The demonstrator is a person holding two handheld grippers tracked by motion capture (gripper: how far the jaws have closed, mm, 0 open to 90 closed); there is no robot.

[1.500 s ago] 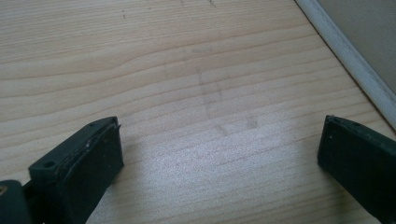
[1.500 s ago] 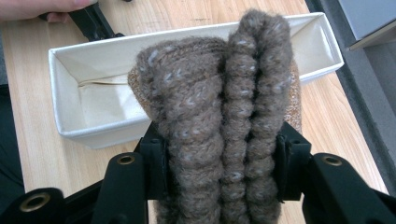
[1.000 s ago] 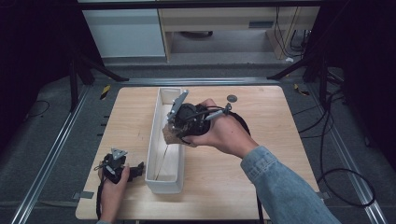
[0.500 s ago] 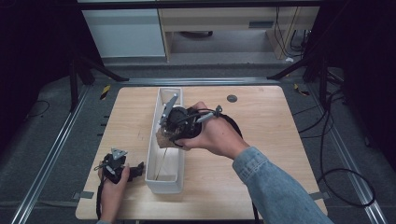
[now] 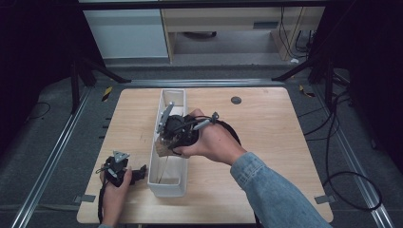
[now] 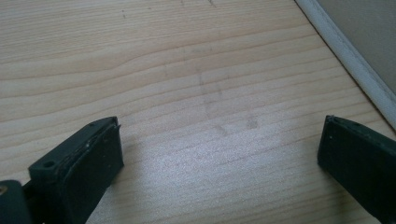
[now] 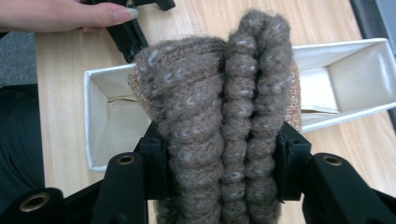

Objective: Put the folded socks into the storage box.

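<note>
A folded brown knitted item (image 7: 219,116) is clamped between the jaws of the right gripper (image 7: 219,172), which are closed firmly against its two sides. In the high view, the right gripper (image 5: 173,135) is seen at the centre of the frame, directly above the long white box (image 5: 166,187), with the knitted item (image 5: 162,147) at the box's rim. The placement is judged to be in progress: the item has been brought over the box but is not yet lowered in or released. The box interior appears empty apart from its liner. The left gripper (image 5: 119,172) is held at the lower left of the frame, beside the box, with its jaws spread wide over the bare wooden table (image 6: 187,93) and nothing between them.
</note>
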